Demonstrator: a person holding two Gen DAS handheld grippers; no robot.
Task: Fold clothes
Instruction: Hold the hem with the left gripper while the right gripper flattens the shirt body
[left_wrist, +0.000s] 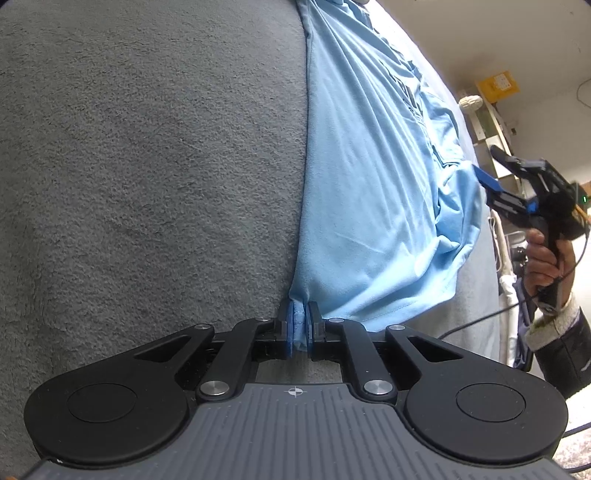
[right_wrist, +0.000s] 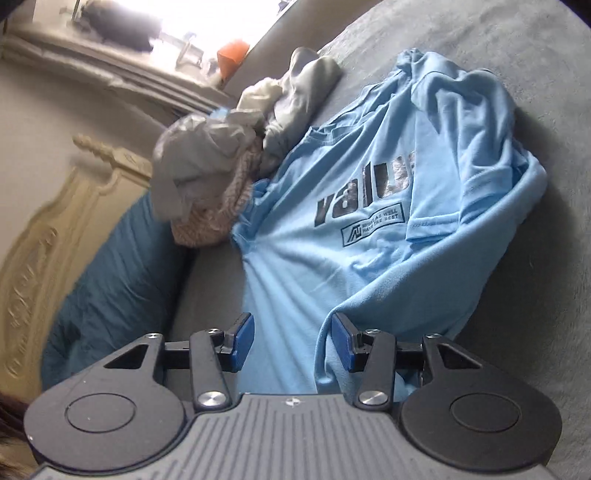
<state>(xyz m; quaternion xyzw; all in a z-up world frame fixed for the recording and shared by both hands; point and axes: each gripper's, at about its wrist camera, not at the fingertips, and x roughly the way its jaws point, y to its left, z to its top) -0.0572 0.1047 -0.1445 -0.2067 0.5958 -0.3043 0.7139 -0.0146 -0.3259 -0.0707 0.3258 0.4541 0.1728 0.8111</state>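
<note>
A: What has the left gripper (left_wrist: 300, 325) got?

B: Its blue pads are pressed together on a bunched corner of the light blue T-shirt (left_wrist: 373, 192), right at the hem. The cloth runs away from the pinch in long creases.

A: And the right gripper (right_wrist: 292, 343)?

B: Spread wide, nothing between the pads. The shirt's lower edge lies under and between the two fingers, with a fold of the cloth rising just beside the right-hand pad (right_wrist: 341, 341); I cannot tell if it touches. From the left wrist view that gripper is off at the shirt's far side, held by a hand (left_wrist: 546, 258) in a dark sleeve with a pale cuff.

A: Where does the shirt lie?

B: On a grey fleece blanket (left_wrist: 147, 166) covering a bed. It lies front up, dark lettering showing, with one sleeve folded in over the chest so the print is partly covered.

A: Anything around it?

B: A heap of crumpled grey and beige clothes (right_wrist: 229, 155) by the shirt's collar end, touching its shoulder. Beyond that, a teal cover (right_wrist: 110, 288) and a carved cream headboard (right_wrist: 48, 236).
</note>
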